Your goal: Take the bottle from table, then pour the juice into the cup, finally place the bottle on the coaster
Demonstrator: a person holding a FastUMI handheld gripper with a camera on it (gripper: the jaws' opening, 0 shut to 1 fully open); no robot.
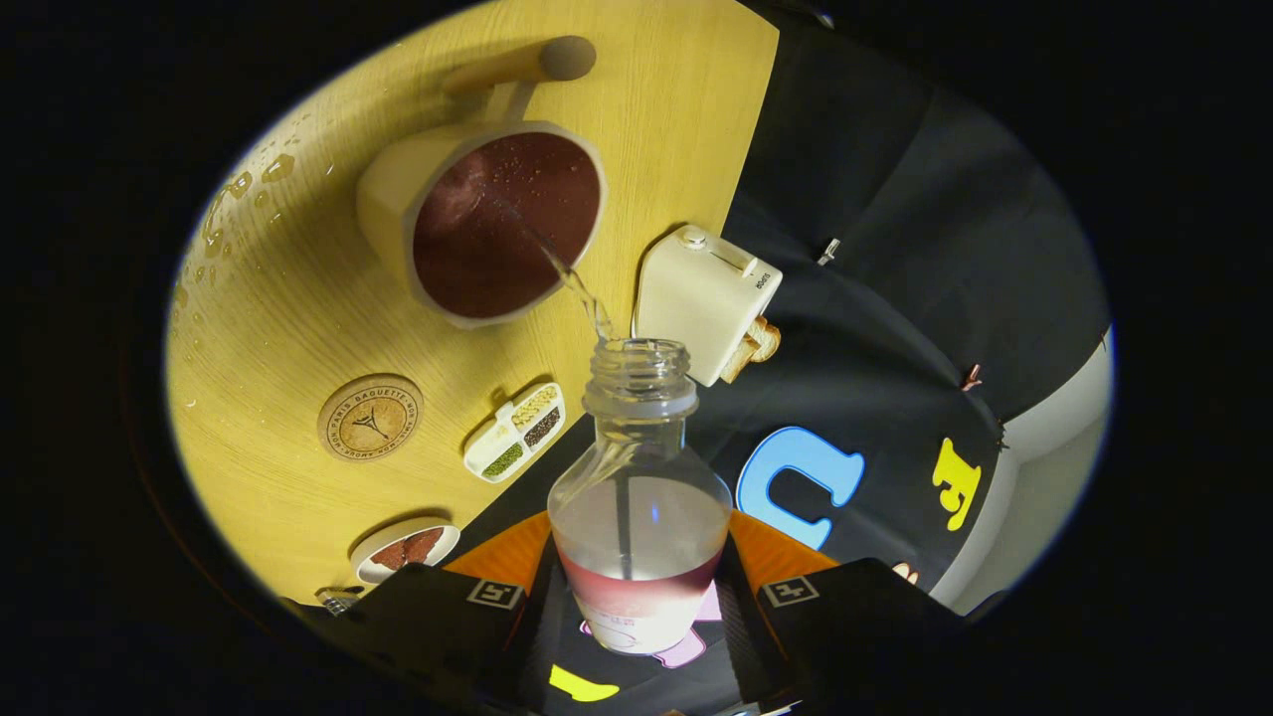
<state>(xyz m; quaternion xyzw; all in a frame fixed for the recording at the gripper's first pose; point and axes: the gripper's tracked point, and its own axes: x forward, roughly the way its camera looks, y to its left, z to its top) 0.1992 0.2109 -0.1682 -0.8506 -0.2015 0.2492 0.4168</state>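
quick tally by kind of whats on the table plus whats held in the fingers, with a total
bottle, tilted, pouring, gripped between the fingers: 1
cup: 1
round coasters: 2, wooden, butterfly print
toaster: 1
divided seed tray: 1
total: 6

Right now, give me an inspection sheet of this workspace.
Surface: wooden table, droplets near its far edge.
Job's things: bottle tilted, stream running into the cup; round coaster bare.
Clutter: toaster with bread, compartment tray, butterfly dish.
Grippers: gripper shut on the bottle, both fingers against its sides.
Cables: nothing seen.
Surroundings: black cloth wall beyond the table.
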